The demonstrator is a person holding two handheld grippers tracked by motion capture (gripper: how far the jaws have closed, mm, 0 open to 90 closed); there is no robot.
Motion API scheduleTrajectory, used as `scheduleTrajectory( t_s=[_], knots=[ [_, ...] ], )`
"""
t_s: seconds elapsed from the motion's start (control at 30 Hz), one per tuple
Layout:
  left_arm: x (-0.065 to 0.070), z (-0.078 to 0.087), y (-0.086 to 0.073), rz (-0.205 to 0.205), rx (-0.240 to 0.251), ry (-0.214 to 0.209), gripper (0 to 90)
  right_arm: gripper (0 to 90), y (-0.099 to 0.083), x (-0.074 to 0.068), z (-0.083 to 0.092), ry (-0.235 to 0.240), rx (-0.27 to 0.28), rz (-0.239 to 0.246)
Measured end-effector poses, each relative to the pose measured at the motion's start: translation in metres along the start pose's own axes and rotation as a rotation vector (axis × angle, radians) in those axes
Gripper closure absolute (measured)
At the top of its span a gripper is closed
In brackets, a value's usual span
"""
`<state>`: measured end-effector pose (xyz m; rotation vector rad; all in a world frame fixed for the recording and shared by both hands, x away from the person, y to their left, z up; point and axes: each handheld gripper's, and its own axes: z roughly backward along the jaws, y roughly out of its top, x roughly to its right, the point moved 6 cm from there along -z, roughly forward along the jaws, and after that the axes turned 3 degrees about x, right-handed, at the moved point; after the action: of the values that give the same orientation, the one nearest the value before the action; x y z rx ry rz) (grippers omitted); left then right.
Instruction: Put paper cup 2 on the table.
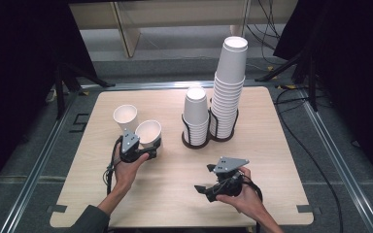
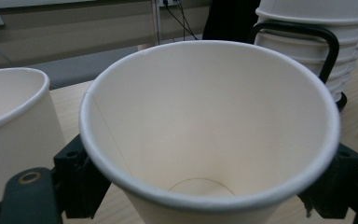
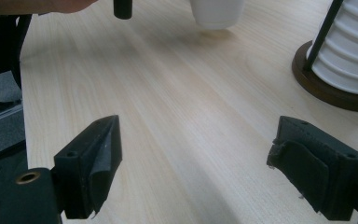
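Left gripper (image 1: 150, 151) is held over the left half of the table (image 1: 252, 204); its jaws are clamped on a white paper cup (image 1: 148, 132), one jaw on either side of the cup wall below the rim; the cup is tilted, its open mouth turned up and toward the person. In the left gripper view the same cup (image 2: 209, 126) is seen from above its mouth, empty, with the black jaws pressed against it at both sides. A second paper cup (image 1: 126, 118) stands upright on the table just beside the held one, to its left and slightly farther from the person; whether the two touch cannot be told.

Right gripper (image 1: 203, 190) is held low over the near right part of the table, pointing left; its jaws stand wide apart with only bare table between them, as the right gripper view confirms (image 3: 193, 172).

Two stacks of cups sit side by side in a dark wire holder (image 1: 193, 143) behind the grippers; the short stack (image 1: 195, 114) on the left, the tall stack (image 1: 229, 87) on the right.
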<state>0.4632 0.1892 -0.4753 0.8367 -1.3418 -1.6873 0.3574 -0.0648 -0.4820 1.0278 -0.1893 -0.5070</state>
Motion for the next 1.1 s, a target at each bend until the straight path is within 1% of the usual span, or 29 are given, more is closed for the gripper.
scheduleTrajectory(
  t_s=[0.03,0.1,0.17,0.2,0.23,0.27,0.3,0.33,0.37,0.43,0.57,0.6,0.63,0.67,0.7,0.73,0.83,0.97,1.03,1.1],
  knots=[
    [-0.001,-0.002,0.000,-0.003,0.000,0.004,16.4,16.4,-0.001,-0.001,0.000,0.007,-0.007,-0.014],
    [-0.001,-0.006,-0.002,-0.003,-0.002,0.011,16.3,16.5,-0.001,-0.002,-0.001,0.008,-0.009,-0.016],
    [-0.001,-0.009,-0.003,-0.008,-0.012,0.017,16.3,16.5,-0.002,-0.002,-0.001,0.008,-0.009,-0.010],
    [-0.001,-0.011,-0.004,-0.012,-0.019,0.019,16.3,16.5,-0.002,-0.002,-0.001,0.008,-0.010,0.002],
    [-0.001,-0.012,-0.006,-0.002,-0.027,0.023,16.2,16.5,-0.002,-0.002,-0.001,0.008,-0.010,0.003],
    [-0.001,-0.014,-0.007,-0.003,-0.028,0.025,16.2,16.5,-0.002,-0.002,-0.002,0.011,-0.010,0.004],
    [-0.002,-0.016,-0.007,0.000,-0.020,0.030,16.2,16.5,-0.002,-0.004,-0.002,0.018,-0.012,-0.008],
    [-0.003,-0.017,-0.008,-0.007,-0.029,0.034,16.2,16.6,-0.002,-0.004,-0.002,0.022,-0.013,-0.004],
    [-0.004,-0.018,-0.008,-0.004,-0.029,0.037,16.2,16.6,-0.002,-0.003,-0.002,0.017,-0.011,0.005],
    [-0.007,-0.021,-0.008,-0.006,-0.031,0.052,16.1,16.6,-0.002,-0.003,-0.002,0.015,-0.009,0.006],
    [-0.010,-0.027,-0.011,-0.010,-0.037,0.067,15.9,16.8,-0.002,-0.004,-0.003,0.018,-0.010,0.008],
    [-0.011,-0.029,-0.012,-0.009,-0.040,0.069,15.7,16.8,-0.002,-0.005,-0.003,0.024,-0.013,0.001],
    [-0.013,-0.030,-0.014,-0.006,-0.047,0.071,15.6,16.8,-0.002,-0.005,-0.003,0.026,-0.014,0.001],
    [-0.014,-0.031,-0.015,0.001,-0.043,0.073,15.4,16.8,-0.002,-0.005,-0.003,0.025,-0.016,0.005],
    [-0.015,-0.032,-0.015,0.001,-0.044,0.079,15.2,16.9,-0.002,-0.006,-0.003,0.032,-0.018,0.004],
    [-0.016,-0.033,-0.014,0.003,-0.042,0.081,15.2,16.9,-0.002,-0.005,-0.003,0.027,-0.015,0.015],
    [-0.018,-0.033,-0.015,0.002,-0.045,0.075,14.3,17.0,-0.002,-0.006,-0.003,0.031,-0.019,0.015],
    [-0.016,-0.032,-0.016,-0.002,-0.048,0.075,13.2,17.0,-0.002,-0.006,-0.003,0.030,-0.019,0.013],
    [-0.016,-0.033,-0.017,0.001,-0.054,0.069,12.7,17.0,-0.002,-0.006,-0.003,0.034,-0.022,0.007],
    [-0.017,-0.032,-0.020,-0.006,-0.078,0.066,12.6,17.0,-0.003,-0.007,-0.003,0.037,-0.020,0.004]
  ],
)
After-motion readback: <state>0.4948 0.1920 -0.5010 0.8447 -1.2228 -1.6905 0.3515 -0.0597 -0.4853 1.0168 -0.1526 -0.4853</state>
